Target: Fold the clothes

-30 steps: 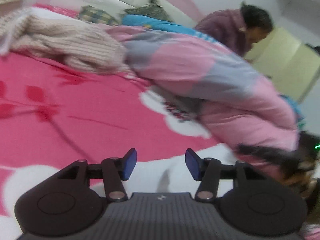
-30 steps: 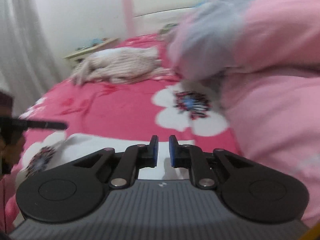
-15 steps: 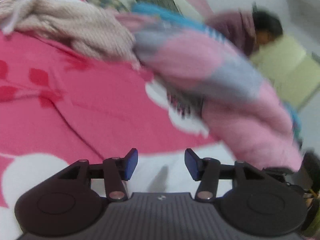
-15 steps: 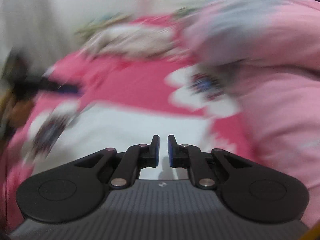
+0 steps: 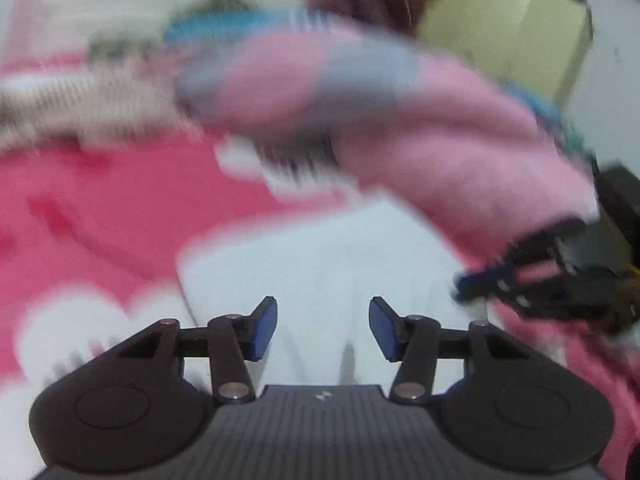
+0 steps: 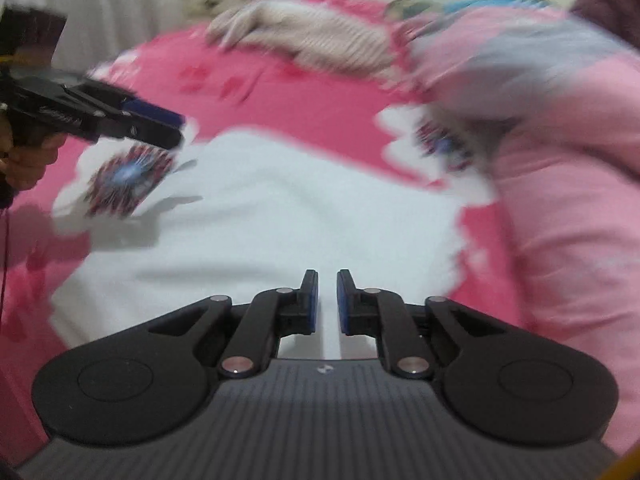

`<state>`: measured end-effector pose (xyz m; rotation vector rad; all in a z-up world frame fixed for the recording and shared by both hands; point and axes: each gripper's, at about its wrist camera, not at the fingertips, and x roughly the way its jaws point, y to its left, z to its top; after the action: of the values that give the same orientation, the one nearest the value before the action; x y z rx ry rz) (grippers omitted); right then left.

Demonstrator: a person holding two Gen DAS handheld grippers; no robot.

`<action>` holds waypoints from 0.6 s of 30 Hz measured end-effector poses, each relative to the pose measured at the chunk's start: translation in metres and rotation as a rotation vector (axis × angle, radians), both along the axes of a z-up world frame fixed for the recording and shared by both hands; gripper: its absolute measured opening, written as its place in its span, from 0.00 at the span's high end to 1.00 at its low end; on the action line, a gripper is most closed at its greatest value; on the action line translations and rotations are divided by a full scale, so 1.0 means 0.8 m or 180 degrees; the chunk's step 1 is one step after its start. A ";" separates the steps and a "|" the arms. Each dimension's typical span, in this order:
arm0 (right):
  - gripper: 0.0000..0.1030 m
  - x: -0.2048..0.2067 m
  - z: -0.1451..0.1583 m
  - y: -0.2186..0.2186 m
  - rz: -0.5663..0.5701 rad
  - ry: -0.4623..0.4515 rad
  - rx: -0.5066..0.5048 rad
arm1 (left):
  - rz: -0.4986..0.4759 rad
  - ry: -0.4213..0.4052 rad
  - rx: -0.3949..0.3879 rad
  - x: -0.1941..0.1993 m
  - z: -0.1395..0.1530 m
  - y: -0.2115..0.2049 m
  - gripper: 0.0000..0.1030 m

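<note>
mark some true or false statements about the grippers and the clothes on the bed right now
1. The left gripper has its jaws apart with nothing between them. True.
2. The right gripper is clamped on the beige knit sweater. False: its jaws are nearly together and hold nothing, and the beige knit sweater lies far back on the bed.
3. A white garment lies flat on the pink floral bedspread ahead of both grippers. True.
4. The pink and grey quilt is spread flat under the white garment. False: it is bunched up in a heap to the right of it.
5. Each wrist view shows the other gripper. True.
</note>
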<state>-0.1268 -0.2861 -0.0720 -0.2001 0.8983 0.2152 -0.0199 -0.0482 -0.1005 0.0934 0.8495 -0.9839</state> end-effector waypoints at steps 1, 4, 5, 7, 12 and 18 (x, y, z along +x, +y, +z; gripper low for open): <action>0.93 -0.008 -0.009 -0.004 -0.0042 0.0108 -0.0073 | 0.0081 0.0099 0.0235 -0.002 -0.018 0.005 0.54; 0.91 -0.035 -0.005 -0.044 -0.0398 0.0207 -0.0049 | 0.0551 0.0607 0.0078 0.008 -0.032 0.069 0.58; 0.90 -0.044 -0.004 -0.057 -0.0517 0.0241 -0.0041 | 0.0671 0.0624 -0.0006 0.007 -0.023 0.083 0.55; 0.90 -0.060 0.002 -0.078 -0.0707 0.0259 0.0016 | 0.0708 0.0361 -0.0101 -0.007 0.005 0.089 0.52; 0.92 -0.050 0.018 -0.027 -0.0246 -0.0130 0.0391 | 0.0108 0.0130 -0.0049 -0.071 0.020 0.021 0.49; 0.90 -0.099 -0.035 -0.033 -0.0308 0.0323 0.0242 | -0.0359 -0.0323 0.0589 -0.170 -0.009 0.018 0.47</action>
<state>-0.2060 -0.3129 -0.0999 -0.0754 0.9963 0.1705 -0.1560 -0.0341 -0.1077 0.3500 0.8474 -0.9955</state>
